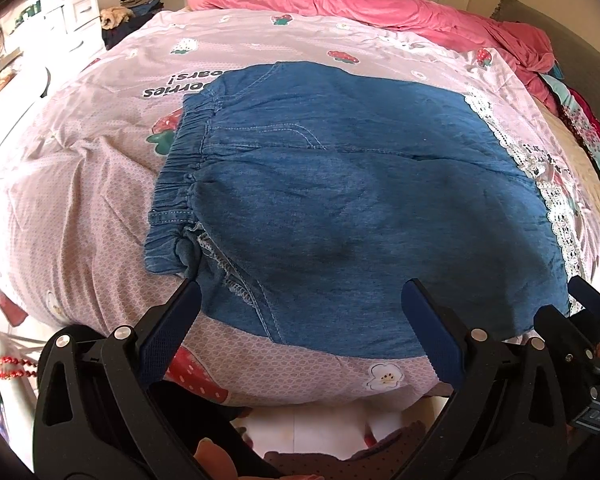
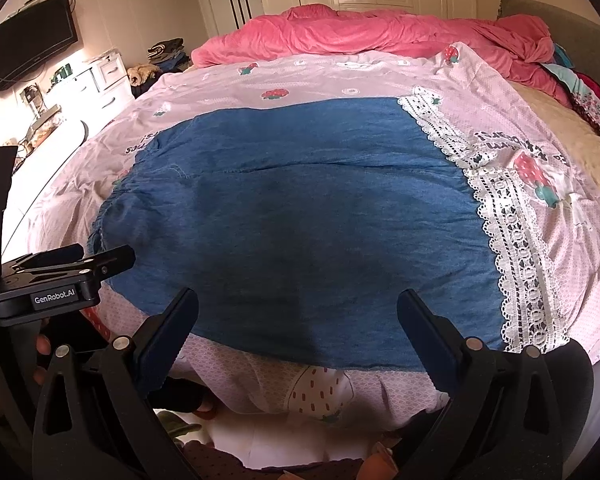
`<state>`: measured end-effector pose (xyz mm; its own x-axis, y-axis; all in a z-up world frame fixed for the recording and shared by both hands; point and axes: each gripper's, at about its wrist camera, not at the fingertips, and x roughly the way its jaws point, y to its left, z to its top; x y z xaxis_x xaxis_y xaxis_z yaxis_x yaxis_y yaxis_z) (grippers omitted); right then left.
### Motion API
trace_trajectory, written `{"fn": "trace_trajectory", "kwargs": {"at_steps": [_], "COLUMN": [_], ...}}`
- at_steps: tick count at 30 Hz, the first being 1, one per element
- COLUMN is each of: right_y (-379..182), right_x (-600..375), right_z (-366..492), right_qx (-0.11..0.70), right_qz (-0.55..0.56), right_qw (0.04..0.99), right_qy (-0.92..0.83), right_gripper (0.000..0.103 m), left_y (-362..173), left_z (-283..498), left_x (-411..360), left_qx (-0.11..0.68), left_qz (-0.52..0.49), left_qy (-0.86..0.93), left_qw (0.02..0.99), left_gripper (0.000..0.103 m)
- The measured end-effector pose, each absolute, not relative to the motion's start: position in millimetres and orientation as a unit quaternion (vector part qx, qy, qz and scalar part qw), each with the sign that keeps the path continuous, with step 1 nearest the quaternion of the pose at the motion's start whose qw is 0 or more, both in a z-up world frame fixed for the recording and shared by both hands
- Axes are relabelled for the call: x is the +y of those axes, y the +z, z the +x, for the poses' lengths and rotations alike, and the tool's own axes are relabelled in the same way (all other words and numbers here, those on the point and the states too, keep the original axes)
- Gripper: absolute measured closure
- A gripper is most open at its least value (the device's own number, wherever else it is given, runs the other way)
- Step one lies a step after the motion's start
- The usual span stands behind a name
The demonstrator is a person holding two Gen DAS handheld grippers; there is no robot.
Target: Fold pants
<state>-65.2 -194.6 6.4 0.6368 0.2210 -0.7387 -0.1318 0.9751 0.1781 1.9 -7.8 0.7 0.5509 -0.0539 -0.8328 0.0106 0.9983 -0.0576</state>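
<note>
Pink bedspread (image 1: 80,208) under denim pants (image 1: 340,208), just beyond both spread claws.

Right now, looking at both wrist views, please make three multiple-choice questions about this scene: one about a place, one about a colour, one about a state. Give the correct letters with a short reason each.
1. Where is the lace trim of the pants?
A. at their right end
B. at their left end, beside the waistband
C. hidden under the blanket

2. What colour is the bunched blanket at the far side of the bed?
A. green
B. pink
C. white

3. How are the left gripper and right gripper?
A. both shut on the pants
B. one open, one shut
C. both open

Answers:
1 A: the white lace borders the right end; the elastic waistband lies left.
2 B: it is plainly pink.
3 C: both pairs of fingers stand wide apart, holding nothing.
</note>
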Motion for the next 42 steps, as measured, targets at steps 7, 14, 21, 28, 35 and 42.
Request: {"fn": "trace_trajectory", "kwargs": {"at_steps": [7,14,21,28,35,42], "right_y": [6,5,2,1,-3,-5], "right_x": [-194,-195,-195,-193,-192,-185], "right_z": [-64,-63,-62,-60,-52,-28], "right_qx": [0.415,0.416,0.418,0.419,0.426,0.432], "right_qz": [0.053,0.053,0.054,0.051,0.051,0.046], "right_qw": [0.903,0.902,0.901,0.901,0.897,0.891], "right_qy": [0.097,0.099,0.101,0.101,0.106,0.130], "right_gripper": [0.004,0.004,0.004,0.004,0.004,0.004], "left_y": [1,2,1,-1,-6,-7], "left_z": [2,3,5,8,14,32], "left_x": [-8,-8,-7,-4,1,9], "left_qx": [0.474,0.472,0.473,0.474,0.477,0.476], "left_qz": [-0.023,-0.023,-0.023,-0.027,-0.032,-0.036], "left_qy": [-0.019,-0.019,-0.017,-0.016,-0.016,-0.011], "left_qw": [0.880,0.881,0.881,0.880,0.878,0.879], "left_gripper": [0.009,0.009,0.009,0.009,0.009,0.009]}}
